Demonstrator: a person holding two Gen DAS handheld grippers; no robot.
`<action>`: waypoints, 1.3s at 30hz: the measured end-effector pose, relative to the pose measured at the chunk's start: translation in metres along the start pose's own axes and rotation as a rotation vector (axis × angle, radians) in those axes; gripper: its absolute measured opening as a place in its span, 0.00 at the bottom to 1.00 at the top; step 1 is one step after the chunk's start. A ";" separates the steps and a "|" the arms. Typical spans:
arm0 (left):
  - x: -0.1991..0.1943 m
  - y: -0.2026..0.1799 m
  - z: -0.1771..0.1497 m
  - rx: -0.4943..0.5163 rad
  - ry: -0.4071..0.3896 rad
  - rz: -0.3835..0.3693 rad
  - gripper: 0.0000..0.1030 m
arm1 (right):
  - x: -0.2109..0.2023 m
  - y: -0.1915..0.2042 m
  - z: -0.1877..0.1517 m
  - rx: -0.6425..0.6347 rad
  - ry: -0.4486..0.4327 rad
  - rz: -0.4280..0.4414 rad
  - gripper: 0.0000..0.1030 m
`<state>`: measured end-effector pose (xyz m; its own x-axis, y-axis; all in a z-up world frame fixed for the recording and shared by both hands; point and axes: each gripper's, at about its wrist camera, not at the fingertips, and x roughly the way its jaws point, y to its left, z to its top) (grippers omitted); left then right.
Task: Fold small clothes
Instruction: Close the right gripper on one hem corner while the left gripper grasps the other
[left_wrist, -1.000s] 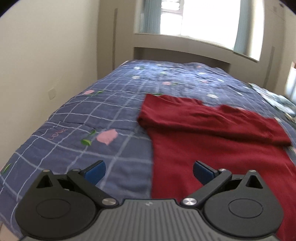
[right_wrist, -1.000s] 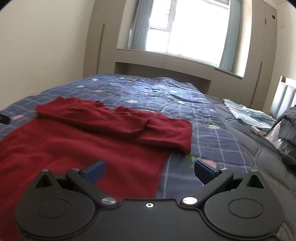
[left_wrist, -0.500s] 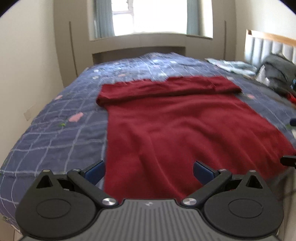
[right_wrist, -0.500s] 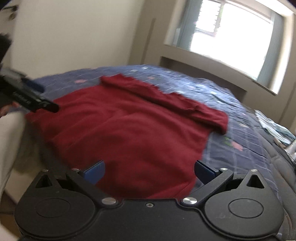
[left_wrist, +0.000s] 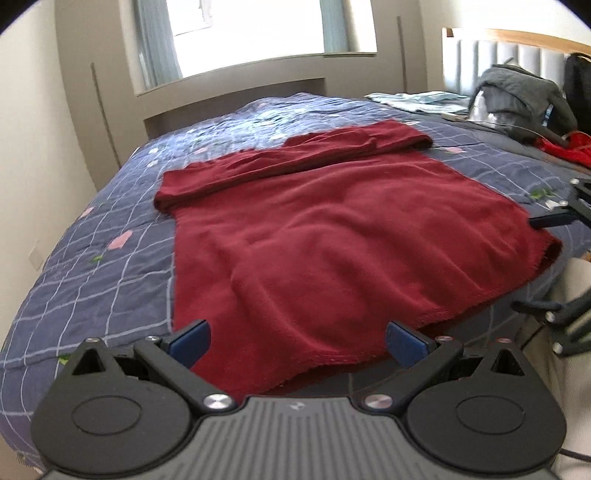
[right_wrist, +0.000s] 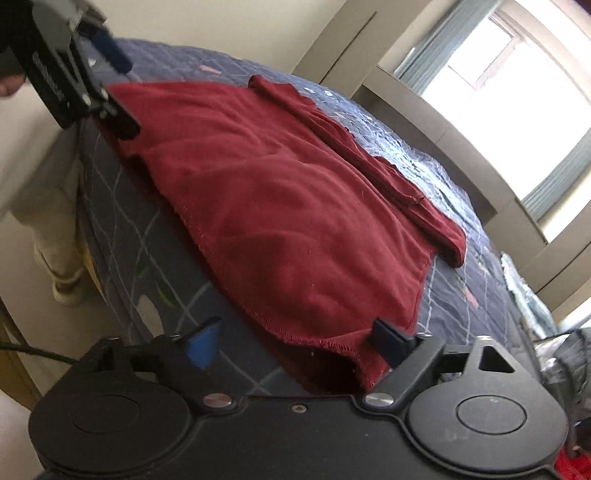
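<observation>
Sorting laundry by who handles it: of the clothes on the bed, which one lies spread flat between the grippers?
The dark red sweater, spread flat on the blue quilt; the grey garment and the pale blue cloth lie bunched near the headboard.

Both grippers are tipped downward, side by side. The left gripper (left_wrist: 297, 341) has its blue-padded fingers (left_wrist: 190, 339) spread wide, pads pressing on nothing. The right gripper (right_wrist: 295, 341) is rolled sideways — its jaws are closing, cloth hem between them, not yet pinched.
</observation>
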<state>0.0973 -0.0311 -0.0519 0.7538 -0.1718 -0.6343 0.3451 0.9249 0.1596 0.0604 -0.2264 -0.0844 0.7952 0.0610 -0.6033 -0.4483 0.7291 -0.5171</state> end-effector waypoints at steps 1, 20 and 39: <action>-0.001 -0.002 0.000 0.012 -0.003 -0.006 1.00 | 0.000 0.002 -0.001 -0.013 -0.003 -0.009 0.76; 0.022 -0.068 0.000 0.317 -0.003 0.068 1.00 | -0.034 -0.057 0.032 0.240 -0.190 0.083 0.07; 0.017 -0.019 0.000 0.294 0.017 0.315 0.39 | -0.046 -0.085 0.044 0.347 -0.256 0.071 0.07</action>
<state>0.1042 -0.0517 -0.0657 0.8395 0.1114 -0.5318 0.2459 0.7949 0.5547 0.0795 -0.2610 0.0143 0.8625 0.2544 -0.4375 -0.3764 0.9003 -0.2185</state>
